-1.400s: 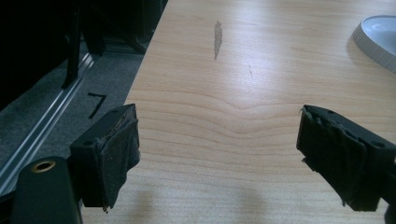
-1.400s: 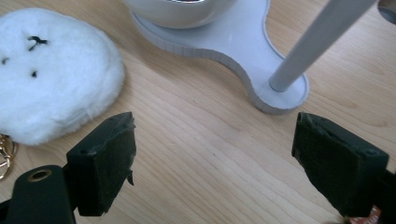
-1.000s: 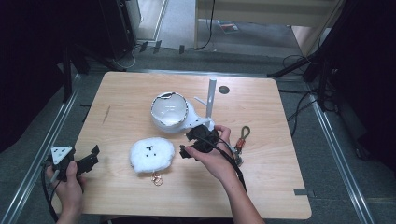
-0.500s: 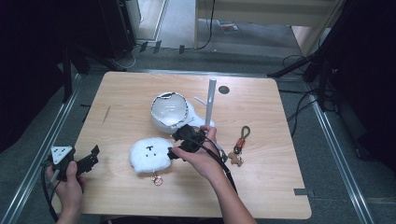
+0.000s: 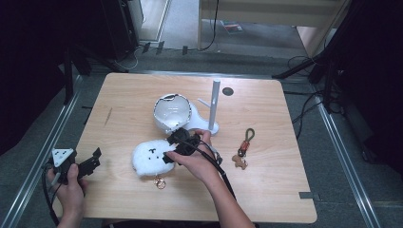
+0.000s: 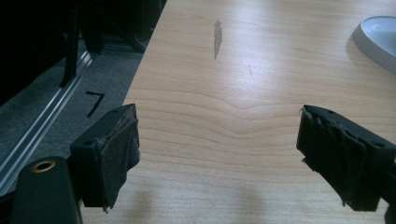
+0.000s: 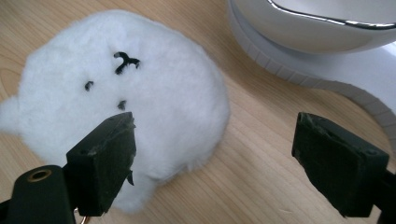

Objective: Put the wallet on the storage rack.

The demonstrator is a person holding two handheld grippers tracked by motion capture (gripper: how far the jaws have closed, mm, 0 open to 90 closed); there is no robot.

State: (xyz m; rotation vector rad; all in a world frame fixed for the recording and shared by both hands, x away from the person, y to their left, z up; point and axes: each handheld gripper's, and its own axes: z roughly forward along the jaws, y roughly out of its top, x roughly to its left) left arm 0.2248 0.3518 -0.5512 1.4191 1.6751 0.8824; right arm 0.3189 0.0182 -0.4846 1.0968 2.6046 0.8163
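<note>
Plush keychain (image 5: 151, 156), white and fluffy with a small stitched face, lies flat on the worktop (image 5: 285, 190) near its front-middle, just in front of the white stand's bowl (image 5: 170, 114). A gold clasp (image 5: 160, 183) shows at its near edge.

High view: right tool (image 5: 175, 148) hovers at the plush's right edge, hand behind it. Left tool (image 5: 90, 161) is held low at the worktop's left front corner, well apart from everything. A white post (image 5: 215, 102) rises from the stand base. A second keychain (image 5: 243, 147), brown strap and small figure, lies to the right, apart from the plush.

Left gripper view: left tool (image 6: 219, 154) has jaws wide apart, nothing between them, bare wood ahead, stand base rim (image 6: 376, 39) at far right.

Right gripper view: right tool (image 7: 215, 163) has jaws wide, gripping nothing. The left pad (image 7: 109, 154) overlaps the plush's near edge; whether it touches the fur I cannot tell. The right pad (image 7: 336, 158) stands over bare wood. Plush (image 7: 121, 98) sits off-centre, toward the left jaw; bowl (image 7: 317, 23) is close behind.

Judgement: step in hand is the approach to grasp the plush. To do it well, shift the tool sideways so the plush body sits midway between the pads, come down until they bracket the fur, then close slowly. Soft fill will squash, so pinch deep rather than at the fringe. Keep clear of the stand base.
</note>
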